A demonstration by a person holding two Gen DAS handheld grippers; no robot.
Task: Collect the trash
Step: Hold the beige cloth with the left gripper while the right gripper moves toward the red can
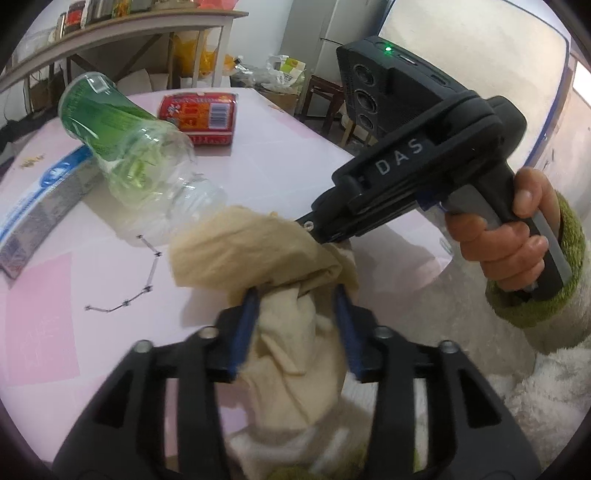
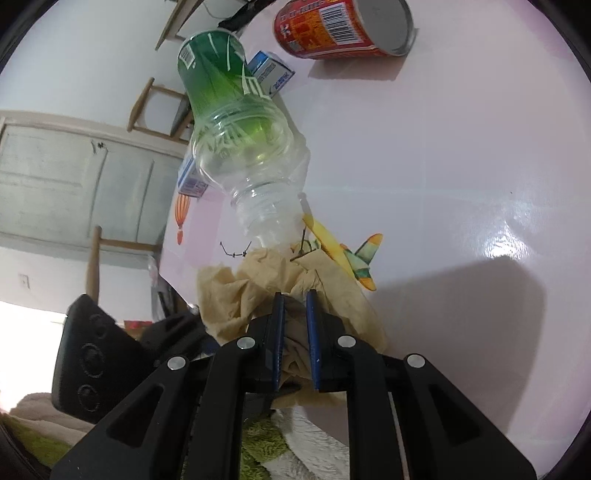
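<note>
My right tongs [image 2: 295, 328] pinch the beige tissue [image 1: 258, 243]; my left tongs [image 1: 295, 325] stand half-wide around it, bottle [image 1: 133, 147] just beyond.

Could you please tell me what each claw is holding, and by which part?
Right claw pinches the crumpled beige tissue at its near edge; left claw straddles it loosely.

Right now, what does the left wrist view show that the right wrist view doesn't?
Only the left wrist view: the hand gripping the right gripper's handle, and the shelf with jars.

Only the right wrist view: the plane sticker on the table and a cabinet door.

Both: the tissue pinched by the right gripper and sitting between the left gripper's pads, the bottle and the red can.
</note>
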